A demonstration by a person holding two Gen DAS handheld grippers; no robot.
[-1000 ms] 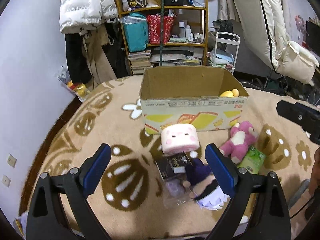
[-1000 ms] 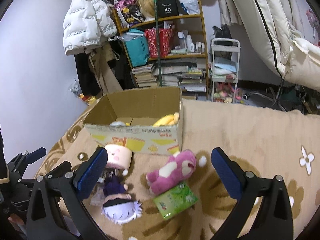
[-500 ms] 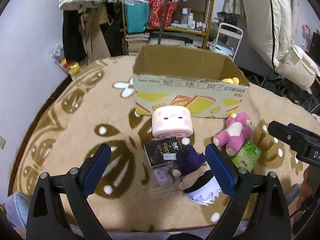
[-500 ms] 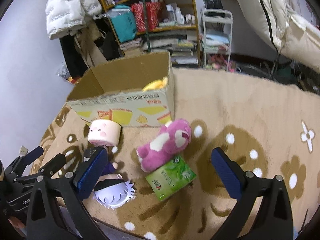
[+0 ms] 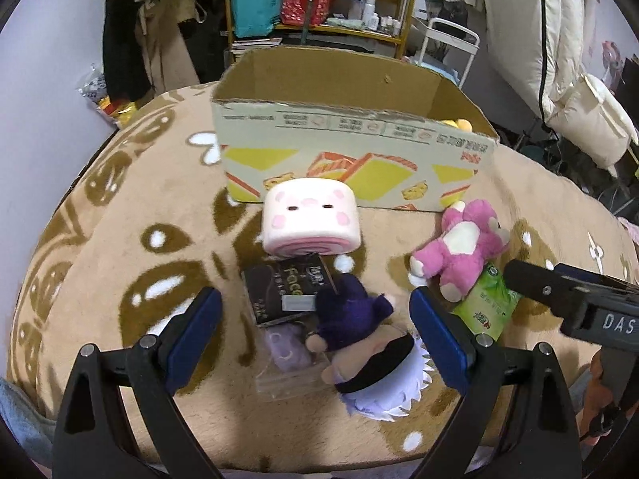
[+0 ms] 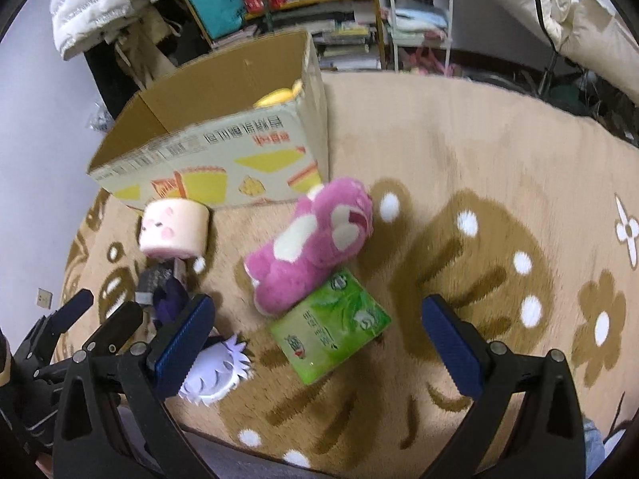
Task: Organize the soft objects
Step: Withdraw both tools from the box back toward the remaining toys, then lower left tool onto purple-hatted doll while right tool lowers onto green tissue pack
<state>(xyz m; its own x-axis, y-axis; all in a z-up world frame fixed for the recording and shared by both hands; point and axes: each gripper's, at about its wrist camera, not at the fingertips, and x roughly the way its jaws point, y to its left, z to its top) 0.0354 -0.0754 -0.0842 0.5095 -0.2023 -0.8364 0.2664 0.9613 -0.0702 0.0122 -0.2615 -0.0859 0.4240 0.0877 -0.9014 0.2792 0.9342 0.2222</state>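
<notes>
Blue pads of my left gripper (image 5: 315,331) and right gripper (image 6: 315,343) stand spread wide and empty, both now lower and tipped more steeply over the toys than a second ago. The purple doll (image 5: 359,339) sits between the left pads, the pink bear (image 6: 311,243) and green tissue pack (image 6: 331,335) ahead of the right; the cardboard box (image 5: 351,159) waits behind, so I judge pickups are next.

Left tongs (image 5: 313,325) wide open over the rug (image 5: 120,239), nothing gripped; purple doll (image 5: 359,343) and black pack (image 5: 285,293) between the pads; roll plush (image 5: 310,219) just in front of the box (image 5: 343,159); pink bear (image 5: 459,251) off right, on a green pack (image 5: 489,303).
</notes>
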